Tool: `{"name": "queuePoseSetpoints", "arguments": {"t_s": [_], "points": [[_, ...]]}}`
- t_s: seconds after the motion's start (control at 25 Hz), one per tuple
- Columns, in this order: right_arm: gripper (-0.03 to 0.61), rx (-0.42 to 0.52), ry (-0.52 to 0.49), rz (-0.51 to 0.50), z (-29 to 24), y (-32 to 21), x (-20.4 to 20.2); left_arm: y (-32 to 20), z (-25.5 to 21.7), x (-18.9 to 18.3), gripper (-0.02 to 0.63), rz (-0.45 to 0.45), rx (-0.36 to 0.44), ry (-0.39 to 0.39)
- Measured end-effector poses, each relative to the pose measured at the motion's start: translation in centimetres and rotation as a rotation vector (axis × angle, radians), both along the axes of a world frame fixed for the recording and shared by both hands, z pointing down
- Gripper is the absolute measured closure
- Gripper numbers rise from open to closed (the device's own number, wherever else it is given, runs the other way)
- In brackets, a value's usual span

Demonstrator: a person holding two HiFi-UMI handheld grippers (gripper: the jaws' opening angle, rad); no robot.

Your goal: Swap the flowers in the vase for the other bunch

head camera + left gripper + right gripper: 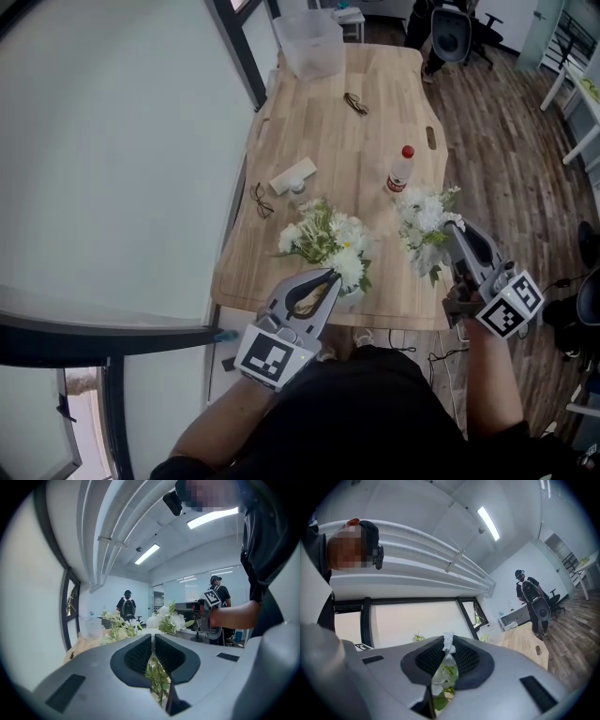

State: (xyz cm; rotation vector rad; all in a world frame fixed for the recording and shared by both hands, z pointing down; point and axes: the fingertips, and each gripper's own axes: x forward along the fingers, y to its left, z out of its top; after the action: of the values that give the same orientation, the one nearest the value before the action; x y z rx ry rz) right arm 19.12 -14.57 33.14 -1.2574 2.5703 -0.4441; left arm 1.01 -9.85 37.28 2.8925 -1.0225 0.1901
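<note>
Only the head view laid out the wooden tabletop (356,159) whole, and on it the count was plain: two bunches of white flowers, two pairs of spectacles, one (356,103) towards the far end and one (261,200) by the left edge, one red-capped bottle (401,169), one clear tub (309,42) at the far end and one white block (292,175). The left bunch (323,239) stood near the front edge, and the right bunch (424,220) was at the right edge, apart from it. What that view could not settle, the gripper views did. The left tongs (152,638) were pressed almost together on the green stems of the left bunch. The right tongs (446,644) pinched leaves and a white petal of the right bunch with a slightly wider gap. The left gripper view alone showed the other gripper's marker cube (212,598) and two people standing at the back of the room. The right gripper view showed one person (527,590) beside an office chair (541,610).
</note>
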Motion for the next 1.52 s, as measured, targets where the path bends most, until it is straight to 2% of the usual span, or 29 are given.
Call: {"name": "queuePoseSetpoints", "arguments": {"t_s": [0.6, 0.76, 0.88, 1.2, 1.52], "points": [[0.508, 0.041, -0.027, -0.113, -2.4, -0.2, -3.7, -1.6, -3.6, -2.3, 0.586, -0.078, 0.081, -0.012], [0.508, 0.054, -0.033, -0.127, -2.9, -0.2, -4.3, -2.0, -4.5, -3.5, 0.586, -0.093, 0.132, -0.018], [0.508, 0.063, -0.039, -0.137, -3.2, -0.5, -5.0, -2.3, -5.6, -4.6, 0.586, -0.124, 0.130, 0.005], [0.509, 0.084, -0.057, -0.170, -4.0, -1.1, -6.5, -3.4, -7.7, -7.4, 0.588, -0.183, 0.223, -0.017], [0.508, 0.104, -0.071, -0.230, -5.9, -1.2, -9.2, -3.1, -10.2, -10.9, 0.588, -0.252, 0.265, -0.015]]}}
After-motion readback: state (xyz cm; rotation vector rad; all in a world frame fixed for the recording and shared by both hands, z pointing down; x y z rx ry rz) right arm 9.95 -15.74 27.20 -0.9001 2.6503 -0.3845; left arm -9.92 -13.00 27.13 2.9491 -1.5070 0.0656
